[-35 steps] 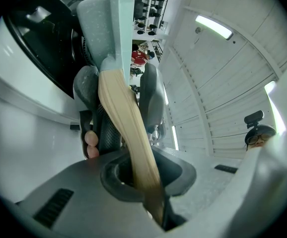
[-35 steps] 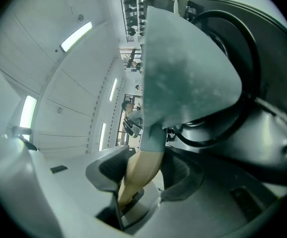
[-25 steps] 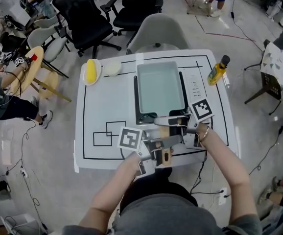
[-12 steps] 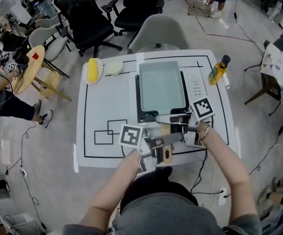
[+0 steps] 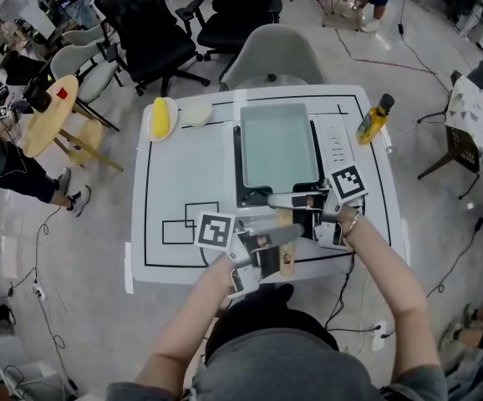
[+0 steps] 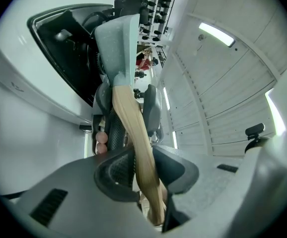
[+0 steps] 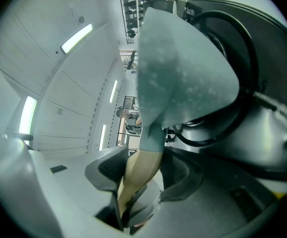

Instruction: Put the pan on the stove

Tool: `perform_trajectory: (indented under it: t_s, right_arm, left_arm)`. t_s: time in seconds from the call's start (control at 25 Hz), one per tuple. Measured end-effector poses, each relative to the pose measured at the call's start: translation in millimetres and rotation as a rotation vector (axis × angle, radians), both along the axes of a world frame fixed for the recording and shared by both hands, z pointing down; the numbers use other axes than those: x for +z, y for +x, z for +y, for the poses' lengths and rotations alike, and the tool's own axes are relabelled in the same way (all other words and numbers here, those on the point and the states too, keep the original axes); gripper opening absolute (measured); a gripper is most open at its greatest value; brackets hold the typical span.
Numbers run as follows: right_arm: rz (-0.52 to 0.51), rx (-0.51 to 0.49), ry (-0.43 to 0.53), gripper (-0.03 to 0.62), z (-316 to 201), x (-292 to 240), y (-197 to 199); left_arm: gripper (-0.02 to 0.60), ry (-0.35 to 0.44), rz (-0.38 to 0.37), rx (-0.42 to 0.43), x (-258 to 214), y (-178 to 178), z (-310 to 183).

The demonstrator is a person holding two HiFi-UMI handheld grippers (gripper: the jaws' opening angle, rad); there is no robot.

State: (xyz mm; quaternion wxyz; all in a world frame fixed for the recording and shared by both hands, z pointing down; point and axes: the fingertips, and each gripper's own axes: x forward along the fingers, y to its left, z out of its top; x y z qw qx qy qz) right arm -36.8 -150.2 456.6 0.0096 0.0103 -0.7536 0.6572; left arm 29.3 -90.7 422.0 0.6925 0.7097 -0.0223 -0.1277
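Observation:
The pale teal rectangular pan (image 5: 277, 144) rests on the black stove (image 5: 240, 192) in the middle of the white table. Its wooden handle (image 5: 285, 236) points toward me. My right gripper (image 5: 296, 215) is shut on the thick part of the handle (image 7: 141, 170), close to the pan's body (image 7: 183, 68). Nearer the handle's end, my left gripper (image 5: 266, 245) has its jaws opening. The handle (image 6: 133, 133) still runs between its pads, leaning on one of them.
A yellow bottle (image 5: 371, 121) stands at the table's right edge beside the stove's control strip (image 5: 335, 144). A plate with a yellow item (image 5: 159, 118) and a small white dish (image 5: 195, 114) sit at the far left. A grey chair (image 5: 273, 57) stands behind the table.
The left gripper's jaws have spread apart around the handle and its marker cube has shifted slightly left. The pan and the right gripper have stayed put.

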Motion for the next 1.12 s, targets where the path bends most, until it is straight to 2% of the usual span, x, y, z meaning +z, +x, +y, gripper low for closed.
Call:
perform_trajectory:
  t_s: [0.24, 0.4, 0.76, 1.12]
  right_arm:
    - [0.011, -0.02, 0.015, 0.193, 2.7, 0.9, -1.9]
    - [0.005, -0.03, 0.012, 0.193, 5.2, 0.3, -2.2]
    - [-0.015, -0.03, -0.005, 0.198, 5.0, -1.6, -3.0]
    - [-0.034, -0.012, -0.025, 0.199, 1.9, -6.2, 0.1]
  left_arm:
    - [0.084, -0.012, -0.023, 0.005, 5.5, -8.0, 4.0]
    - [0.11, -0.017, -0.022, 0.002, 6.5, -17.8, 7.0]
    - [0.117, -0.03, -0.044, -0.049, 13.7, -50.7, 3.5]
    - [0.116, -0.03, -0.052, -0.053, 14.0, -53.2, 4.8]
